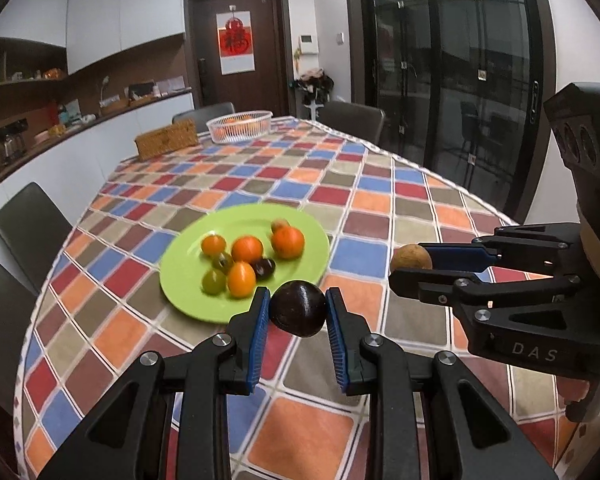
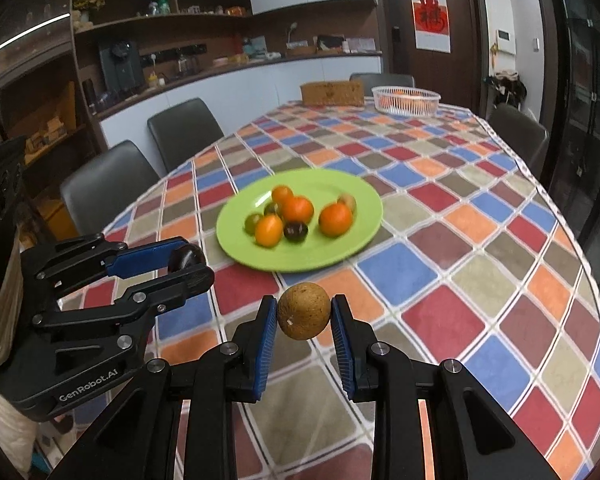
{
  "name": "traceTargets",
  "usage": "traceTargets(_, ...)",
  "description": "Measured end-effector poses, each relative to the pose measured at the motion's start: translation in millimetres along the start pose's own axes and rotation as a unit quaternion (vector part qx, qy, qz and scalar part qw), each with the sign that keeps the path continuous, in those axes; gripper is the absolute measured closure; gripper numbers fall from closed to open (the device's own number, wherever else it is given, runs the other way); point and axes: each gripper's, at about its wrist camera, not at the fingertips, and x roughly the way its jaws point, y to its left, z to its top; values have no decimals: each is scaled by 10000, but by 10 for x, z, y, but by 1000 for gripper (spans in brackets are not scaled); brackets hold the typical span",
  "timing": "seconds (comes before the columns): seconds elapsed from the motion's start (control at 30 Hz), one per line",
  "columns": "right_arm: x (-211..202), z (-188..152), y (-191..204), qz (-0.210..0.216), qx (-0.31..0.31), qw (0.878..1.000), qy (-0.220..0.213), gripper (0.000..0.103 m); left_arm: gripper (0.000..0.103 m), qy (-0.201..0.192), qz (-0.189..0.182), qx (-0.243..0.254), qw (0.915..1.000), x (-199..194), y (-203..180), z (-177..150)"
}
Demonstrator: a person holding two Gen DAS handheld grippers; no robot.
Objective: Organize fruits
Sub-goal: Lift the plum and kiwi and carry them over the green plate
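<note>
My left gripper [image 1: 298,304] is shut on a dark purple round fruit [image 1: 298,309], held above the tablecloth just in front of the green plate [image 1: 300,224]. My right gripper [image 2: 304,312] is shut on a brown round fruit [image 2: 304,311], also above the table near the plate [image 2: 356,188]. The plate holds several orange, green and dark small fruits [image 1: 247,249]. The right gripper shows in the left wrist view [image 1: 410,264] to the right, and the left gripper shows in the right wrist view [image 2: 188,262] to the left.
A chequered tablecloth [image 1: 380,200] covers the table. A white mesh basket [image 1: 239,126] with oranges and a wicker box [image 1: 167,144] stand at the far end. Dark chairs [image 1: 32,228] line the table's sides. A counter runs along the left wall.
</note>
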Motion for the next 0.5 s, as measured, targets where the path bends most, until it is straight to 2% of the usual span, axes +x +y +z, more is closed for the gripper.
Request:
traceTargets(0.2, 0, 237, 26, -1, -94, 9997, -242, 74, 75, -146, 104, -115, 9998, -2, 135, 155)
traceTargets(0.5, 133, 575, 49, 74, -180, 9991, -386, 74, 75, -273, 177, -299, 9990, 86, 366, 400)
